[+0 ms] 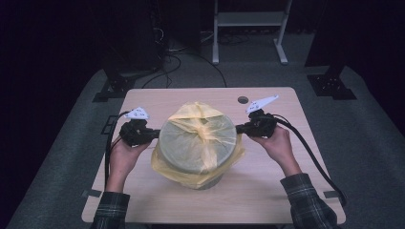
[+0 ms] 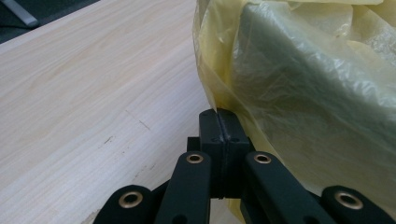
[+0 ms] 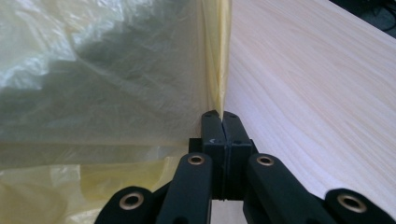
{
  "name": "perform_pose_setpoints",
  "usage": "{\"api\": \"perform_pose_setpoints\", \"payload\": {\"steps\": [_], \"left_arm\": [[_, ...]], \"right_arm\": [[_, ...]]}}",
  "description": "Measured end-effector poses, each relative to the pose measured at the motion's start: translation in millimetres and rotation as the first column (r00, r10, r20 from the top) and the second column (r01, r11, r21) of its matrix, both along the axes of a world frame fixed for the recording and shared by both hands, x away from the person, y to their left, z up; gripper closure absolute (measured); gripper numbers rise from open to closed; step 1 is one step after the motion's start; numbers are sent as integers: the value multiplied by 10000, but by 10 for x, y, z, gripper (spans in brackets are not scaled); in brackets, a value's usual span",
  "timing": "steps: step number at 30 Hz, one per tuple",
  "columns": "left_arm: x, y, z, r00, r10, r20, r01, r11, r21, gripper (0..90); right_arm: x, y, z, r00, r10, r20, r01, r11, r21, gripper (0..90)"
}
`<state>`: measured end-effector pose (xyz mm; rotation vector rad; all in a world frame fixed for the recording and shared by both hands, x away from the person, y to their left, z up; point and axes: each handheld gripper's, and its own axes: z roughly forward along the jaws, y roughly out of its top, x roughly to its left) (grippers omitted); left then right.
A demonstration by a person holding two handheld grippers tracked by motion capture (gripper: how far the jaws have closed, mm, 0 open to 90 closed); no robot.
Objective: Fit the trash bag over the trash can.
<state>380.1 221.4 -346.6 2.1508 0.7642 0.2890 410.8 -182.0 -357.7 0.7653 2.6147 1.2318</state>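
Observation:
A round grey bin (image 1: 198, 143) stands in the middle of the wooden table (image 1: 267, 186), wrapped in a thin yellow plastic bag (image 1: 203, 117) that is knotted over its top. My left gripper (image 1: 155, 135) is at the bin's left side, jaws shut on the bag's film (image 2: 212, 93) at the rim. My right gripper (image 1: 239, 128) is at the bin's right side, jaws shut on a pinched fold of the same bag (image 3: 217, 70). The grey bin wall shows through the film in both gripper views (image 2: 303, 84) (image 3: 93, 93).
A small round hole (image 1: 243, 100) is in the table near its far edge. Black cables (image 1: 310, 152) trail from both grippers over the table. A white frame (image 1: 248, 21) and dark stands are on the floor beyond.

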Motion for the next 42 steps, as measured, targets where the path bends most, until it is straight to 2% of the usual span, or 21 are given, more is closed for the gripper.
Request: {"api": "perform_pose_setpoints", "payload": {"steps": [1, 2, 3, 6, 10, 12, 15, 17, 18, 19, 20, 21, 24, 27, 29, 32, 35, 38, 39, 41, 42], "left_arm": [[3, -4, 8, 10000, -20, 6, 20, 10000, 69, 899], [10, -5, 9, 10000, -48, -12, 49, 10000, 53, 898], [16, -2, 7, 10000, -51, -28, 51, 10000, -20, 898], [32, 17, 4, 10000, -41, -78, 40, 9998, -194, 871], [38, 61, 27, 9998, -134, -150, 125, 9983, -563, 845], [31, 70, 44, 10000, -41, -67, 38, 9984, -563, 856], [34, 83, 63, 9999, -105, -32, 103, 9981, -607, 881], [39, 93, 66, 10000, -65, -5, 65, 9974, -712, 897], [43, 99, 66, 10000, -94, -16, 93, 9971, -749, 898], [51, 103, 64, 10000, -80, -17, 78, 9968, -791, 898], [62, 107, 60, 10000, -35, 10, 36, 9968, -801, 898], [76, 111, 55, 9999, 125, 3, -125, 9970, -761, 898], [143, 127, 10, 9985, 544, -76, -548, 9967, -602, 899], [201, 106, -46, 9979, 621, -175, -630, 9964, -570, 900], [235, 61, -84, 9974, 693, -194, -698, 9972, -252, 900], [279, 1, -194, 9966, 715, -404, -692, 9961, 552, 900], [295, 0, -311, 9952, 779, -591, -730, 9940, 811, 900], [317, -10, -418, 9933, 826, -810, -738, 9916, 1066, 900], [331, -23, -457, 9930, 788, -878, -679, 9904, 1203, 899], [333, -28, -462, 9927, 819, -880, -709, 9901, 1211, 900], [336, -26, -462, 9927, 838, -871, -729, 9898, 1223, 899]], "right_arm": [[-15, -19, 6, 9999, 50, 105, -51, 10000, 23, 886], [-28, -73, 35, 9992, -79, 394, 68, 9996, 286, 832], [-28, -73, 35, 9992, -79, 394, 68, 9996, 286, 770], [-26, -184, 178, 9982, -202, 572, 142, 9946, 1029, 668], [-34, -269, 369, 9952, -222, 957, 61, 9862, 1654, 621], [-40, -258, 466, 9925, -98, 1217, -148, 9797, 1997, 583], [-20, -121, 582, 9874, 132, 1577, -475, 9753, 2156, 520], [29, 18, 632, 9856, 392, 1645, -728, 9763, 2036, 524], [93, 169, 654, 9856, 546, 1598, -816, 9825, 1676, 707], [93, 169, 654, 9856, 546, 1598, -816, 9825, 1676, 707], [154, 270, 647, 9843, 347, 1730, -582, 9894, 1327, 882], [154, 270, 647, 9843, 347, 1730, -582, 9894, 1327, 882], [273, 297, 586, 9870, -167, 1597, -37, 9920, 1263, 900], [354, 320, 435, 9904, -400, 1324, 306, 9969, 725, 900], [398, 339, 303, 9929, -514, 1072, 458, 9975, 539, 900], [437, 382, 125, 9933, -724, 902, 736, 9972, -99, 900], [463, 377, -102, 9953, -809, 532, 839, 9948, -582, 900], [458, 327, -272, 9963, -844, 131, 850, 9943, -642, 900], [436, 298, -331, 9964, -845, 34, 845, 9950, -525, 900], [417, 274, -328, 9962, -872, 7, 872, 9952, -437, 896], [396, 244, -305, 9963, -857, 109, 860, 9959, -283, 846]]}}
